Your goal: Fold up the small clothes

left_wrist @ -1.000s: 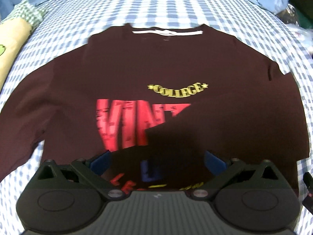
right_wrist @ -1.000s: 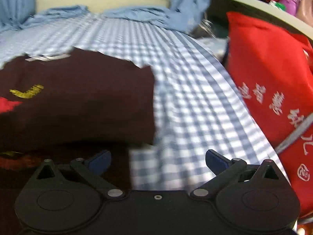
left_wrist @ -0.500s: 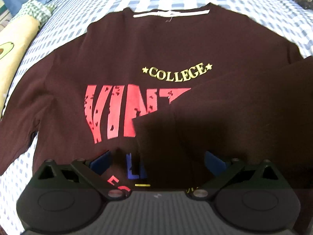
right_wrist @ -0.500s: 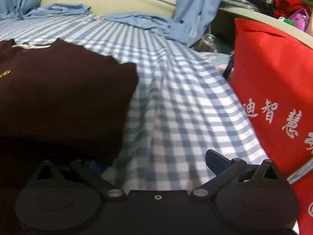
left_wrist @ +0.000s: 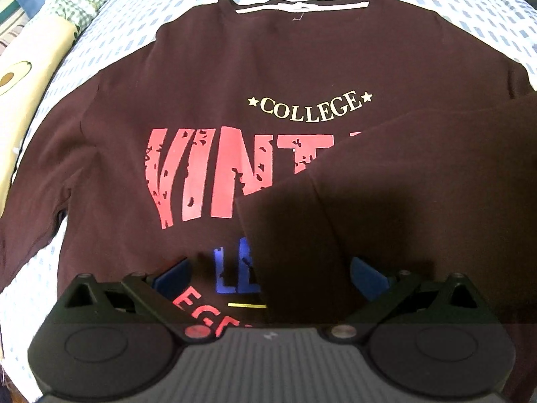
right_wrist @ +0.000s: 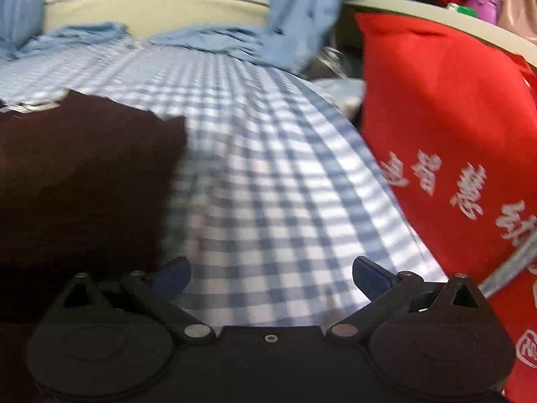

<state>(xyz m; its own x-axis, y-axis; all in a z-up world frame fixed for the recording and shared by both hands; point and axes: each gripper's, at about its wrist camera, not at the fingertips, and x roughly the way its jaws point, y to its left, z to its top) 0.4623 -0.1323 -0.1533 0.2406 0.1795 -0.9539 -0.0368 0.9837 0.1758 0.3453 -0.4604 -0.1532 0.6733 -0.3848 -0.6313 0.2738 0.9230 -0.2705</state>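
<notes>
A dark maroon sweatshirt (left_wrist: pixel 188 77) with "COLLEGE" and red "VINT" print lies flat on the blue checked bedsheet (left_wrist: pixel 127 27). Its right sleeve (left_wrist: pixel 386 181) is folded in across the chest and hides part of the print. My left gripper (left_wrist: pixel 268 273) is open and empty just above the shirt's lower front. In the right wrist view the shirt's right side (right_wrist: pixel 84 174) lies at the left. My right gripper (right_wrist: pixel 270 273) is open and empty over the bare sheet (right_wrist: pixel 285 174) beside the shirt.
A cream pillow with an avocado print (left_wrist: pixel 23 67) lies at the left. A red bag with white characters (right_wrist: pixel 453 154) stands close on the right. Light blue cloth (right_wrist: pixel 208 38) and a cream bed board (right_wrist: pixel 151 6) lie at the far end.
My left gripper has moved in closer over the shirt, so the print looks larger. My right gripper has shifted right, off the shirt edge onto bare sheet. The sleeve stays folded.
</notes>
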